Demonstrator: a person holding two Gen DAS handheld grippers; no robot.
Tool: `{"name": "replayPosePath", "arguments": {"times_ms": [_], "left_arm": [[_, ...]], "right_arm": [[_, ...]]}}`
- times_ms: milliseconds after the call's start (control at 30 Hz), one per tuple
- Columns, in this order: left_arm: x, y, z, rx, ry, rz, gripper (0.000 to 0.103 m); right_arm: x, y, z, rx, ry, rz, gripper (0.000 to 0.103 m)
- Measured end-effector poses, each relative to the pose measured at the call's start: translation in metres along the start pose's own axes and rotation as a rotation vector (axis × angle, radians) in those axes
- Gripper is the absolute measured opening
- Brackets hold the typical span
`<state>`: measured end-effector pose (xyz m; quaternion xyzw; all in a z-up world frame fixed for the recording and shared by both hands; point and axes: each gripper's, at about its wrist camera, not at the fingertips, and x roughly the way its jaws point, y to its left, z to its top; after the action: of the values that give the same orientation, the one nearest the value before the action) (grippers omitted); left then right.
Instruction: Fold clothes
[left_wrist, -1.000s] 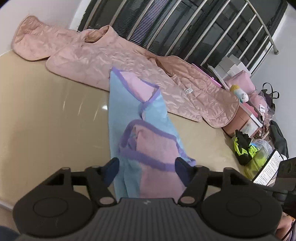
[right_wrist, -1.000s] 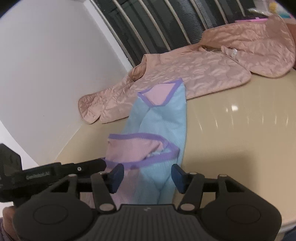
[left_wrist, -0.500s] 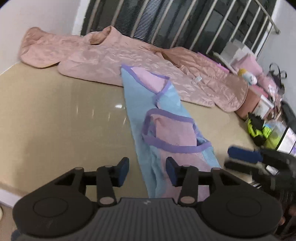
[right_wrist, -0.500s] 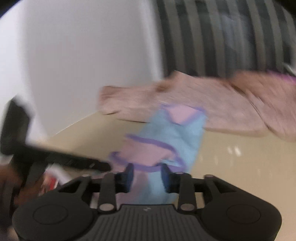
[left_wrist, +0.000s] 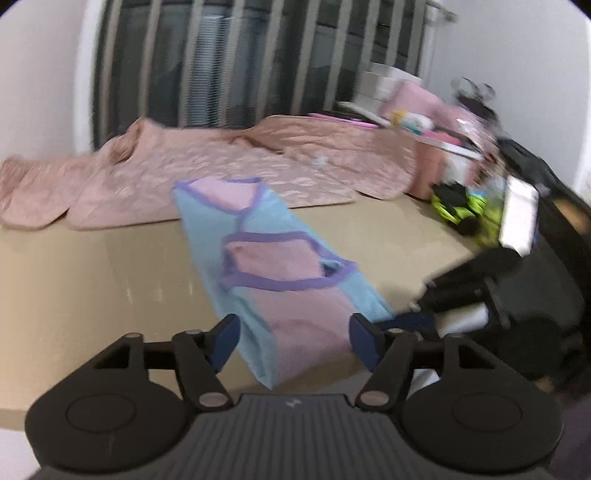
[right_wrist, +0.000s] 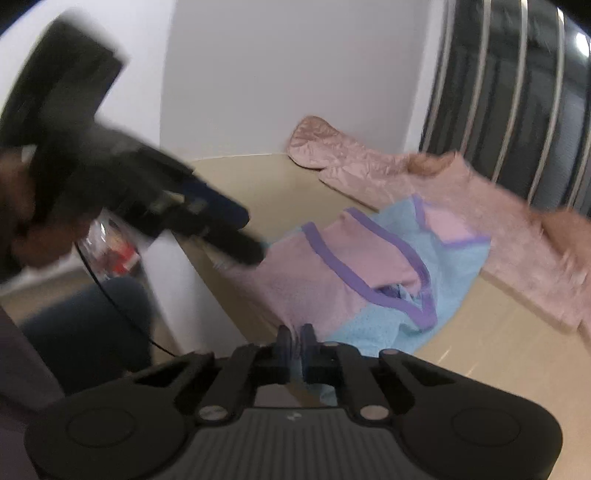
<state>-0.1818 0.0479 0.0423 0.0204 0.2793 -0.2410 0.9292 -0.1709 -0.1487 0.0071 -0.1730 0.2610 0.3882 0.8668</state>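
Left gripper (left_wrist: 293, 339): fingers spread wide, just opened further, straddling the near end of the garment without pressing it. Blue-and-pink garment (left_wrist: 273, 258): purple-trimmed, folded into a long strip, lying on the beige counter (left_wrist: 92, 288) from its near edge toward the far side; near end overhangs the edge. Pink quilted jacket (left_wrist: 221, 173): spread along the far edge of the counter, under the strip's far end. Right gripper (right_wrist: 295, 339): fingers just closed, pinching the garment's near edge.
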Motion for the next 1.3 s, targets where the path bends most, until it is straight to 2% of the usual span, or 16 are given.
{"name": "replayPosePath", "arguments": {"times_ms": [100, 233, 367, 400, 467, 533, 567, 600, 633, 700, 733, 767, 800, 867, 967, 1300], "left_arm": [[0.003, -0.011, -0.009, 0.048, 0.028, -0.015, 0.082], [0.0, -0.025, -0.015, 0.149, -0.017, 0.015, 0.082], [0.001, -0.045, -0.025, 0.39, -0.122, 0.131, 0.082], [0.003, -0.051, -0.029, 0.467, -0.127, 0.138, 0.082], [0.01, -0.057, -0.036, 0.566, -0.105, 0.137, 0.082], [0.011, -0.058, -0.041, 0.605, -0.079, 0.112, 0.082], [0.01, -0.055, -0.041, 0.596, -0.073, 0.094, 0.082], [0.008, -0.052, -0.042, 0.585, -0.066, 0.079, 0.082], [0.007, -0.048, -0.042, 0.565, -0.059, 0.073, 0.082], [0.008, -0.042, -0.04, 0.512, -0.033, 0.069, 0.082], [0.006, -0.041, -0.04, 0.494, -0.036, 0.063, 0.082], [0.005, -0.041, -0.04, 0.48, -0.04, 0.058, 0.082], [0.005, -0.043, -0.04, 0.486, -0.043, 0.056, 0.082], [0.004, -0.047, -0.043, 0.512, -0.048, 0.061, 0.082], [0.007, -0.052, -0.049, 0.559, -0.04, 0.08, 0.082], [0.01, -0.064, -0.056, 0.654, -0.11, 0.14, 0.082]], "right_arm": [[-0.004, -0.005, -0.001, 0.03, -0.001, 0.036, 0.001], [-0.015, -0.017, 0.004, 0.128, -0.037, 0.107, 0.001], [-0.028, -0.028, 0.011, 0.158, -0.068, 0.15, 0.0], [-0.031, -0.03, 0.012, 0.162, -0.074, 0.155, 0.0], [-0.028, -0.032, 0.012, 0.138, -0.069, 0.107, 0.001], [-0.027, -0.026, 0.012, 0.065, -0.062, 0.044, 0.01], [-0.025, -0.018, 0.012, -0.017, -0.04, 0.026, 0.035], [-0.023, -0.009, 0.011, -0.102, -0.017, 0.009, 0.065], [-0.022, 0.003, 0.008, -0.205, -0.01, -0.013, 0.073], [-0.016, 0.025, 0.003, -0.384, 0.002, -0.063, 0.069], [-0.01, 0.029, 0.002, -0.426, 0.025, -0.071, 0.067], [-0.003, 0.032, 0.0, -0.465, 0.049, -0.077, 0.059], [0.005, 0.032, -0.002, -0.475, 0.076, -0.07, 0.038], [0.012, 0.027, 0.0, -0.444, 0.077, -0.089, 0.017], [0.003, 0.012, 0.007, -0.319, 0.073, -0.011, 0.005], [-0.03, -0.004, 0.012, -0.178, 0.062, 0.147, 0.004]]}}
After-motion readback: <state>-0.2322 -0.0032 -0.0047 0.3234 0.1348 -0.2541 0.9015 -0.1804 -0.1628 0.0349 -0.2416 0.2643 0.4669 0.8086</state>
